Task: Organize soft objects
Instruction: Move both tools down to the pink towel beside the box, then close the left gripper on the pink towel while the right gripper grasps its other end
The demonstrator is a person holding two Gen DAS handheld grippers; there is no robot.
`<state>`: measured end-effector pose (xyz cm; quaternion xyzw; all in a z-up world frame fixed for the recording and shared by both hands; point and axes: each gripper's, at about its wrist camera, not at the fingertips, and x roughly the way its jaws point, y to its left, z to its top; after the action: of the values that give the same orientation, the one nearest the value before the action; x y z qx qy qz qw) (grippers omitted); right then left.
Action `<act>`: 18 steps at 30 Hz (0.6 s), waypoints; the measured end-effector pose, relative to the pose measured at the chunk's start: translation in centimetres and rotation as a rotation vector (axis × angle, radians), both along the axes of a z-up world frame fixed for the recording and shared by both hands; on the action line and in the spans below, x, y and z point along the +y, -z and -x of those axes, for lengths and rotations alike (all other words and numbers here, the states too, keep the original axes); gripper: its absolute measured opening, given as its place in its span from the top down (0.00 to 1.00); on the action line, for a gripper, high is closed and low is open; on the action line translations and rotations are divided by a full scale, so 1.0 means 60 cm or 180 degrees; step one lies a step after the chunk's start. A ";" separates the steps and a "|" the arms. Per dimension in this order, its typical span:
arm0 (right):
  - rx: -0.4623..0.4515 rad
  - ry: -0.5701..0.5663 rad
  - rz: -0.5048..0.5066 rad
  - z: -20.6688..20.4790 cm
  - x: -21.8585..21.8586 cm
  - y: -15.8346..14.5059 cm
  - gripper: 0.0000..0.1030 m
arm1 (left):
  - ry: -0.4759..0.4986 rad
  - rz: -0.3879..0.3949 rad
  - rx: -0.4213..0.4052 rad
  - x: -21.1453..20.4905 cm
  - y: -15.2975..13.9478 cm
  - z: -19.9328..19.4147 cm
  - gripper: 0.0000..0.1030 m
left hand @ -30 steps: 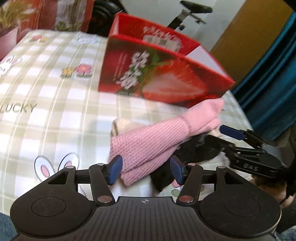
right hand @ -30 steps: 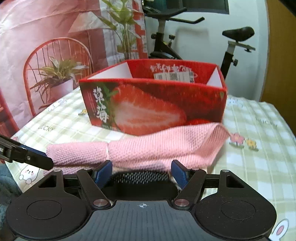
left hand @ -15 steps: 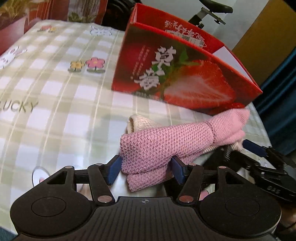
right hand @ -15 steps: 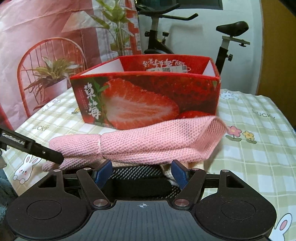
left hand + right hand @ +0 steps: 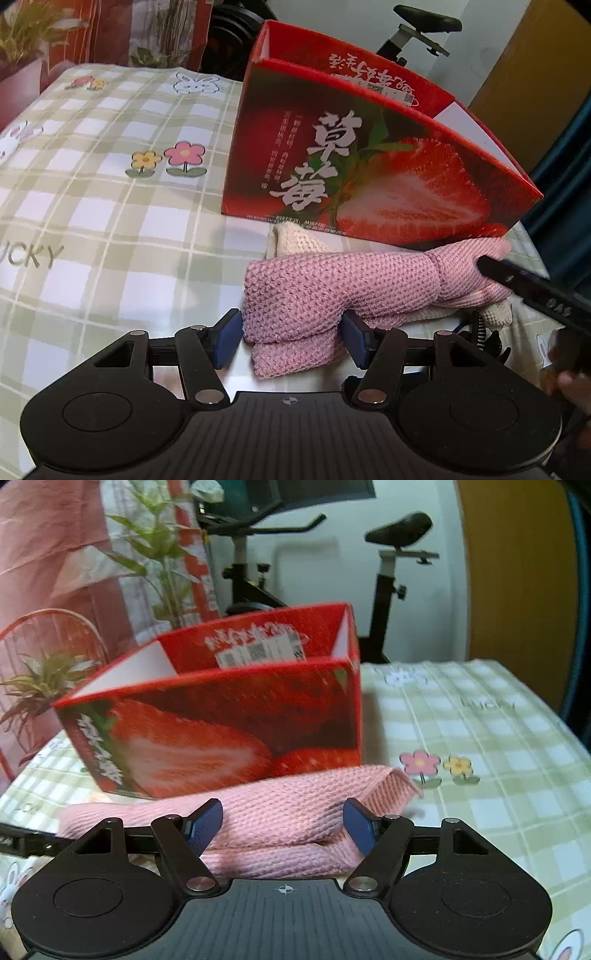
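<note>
Bracketing the pink knit cloth at both ends, left gripper touching, right gripper unclamped, box at 12 o'clock, presumably for a two-handed lift.

One folded pink knitted cloth lies nearest, one cream knitted cloth under it, one open red strawberry-printed cardboard box beyond, and one exercise bike stands farthest back.

exercise bike behind table | checked tablecloth with flowers, rabbits | potted plant at left
</note>
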<state>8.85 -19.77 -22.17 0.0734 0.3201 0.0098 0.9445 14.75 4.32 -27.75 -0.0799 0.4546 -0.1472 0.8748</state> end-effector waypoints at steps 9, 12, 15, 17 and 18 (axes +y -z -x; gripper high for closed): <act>-0.0099 -0.0086 -0.0043 0.020 0.000 0.036 0.41 | 0.0011 -0.0016 -0.0244 -0.001 0.012 0.016 0.40; -0.0137 -0.0150 0.0041 0.029 0.012 0.032 0.48 | -0.0033 0.0070 -0.0282 0.007 0.014 0.024 0.40; -0.0149 -0.0194 0.0047 0.033 0.015 0.030 0.51 | -0.0055 0.0126 -0.0289 0.013 0.014 0.032 0.40; -0.0155 -0.0208 0.0035 0.034 0.014 0.029 0.52 | -0.0061 0.0141 -0.0293 0.015 0.014 0.036 0.40; -0.0165 -0.0216 0.0060 0.036 0.016 0.028 0.53 | -0.0062 0.0140 -0.0295 0.015 0.014 0.037 0.40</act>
<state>6.71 -18.80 -23.86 0.0533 0.2979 0.0408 0.9522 12.56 5.21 -28.57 -0.0966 0.4094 -0.1522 0.8944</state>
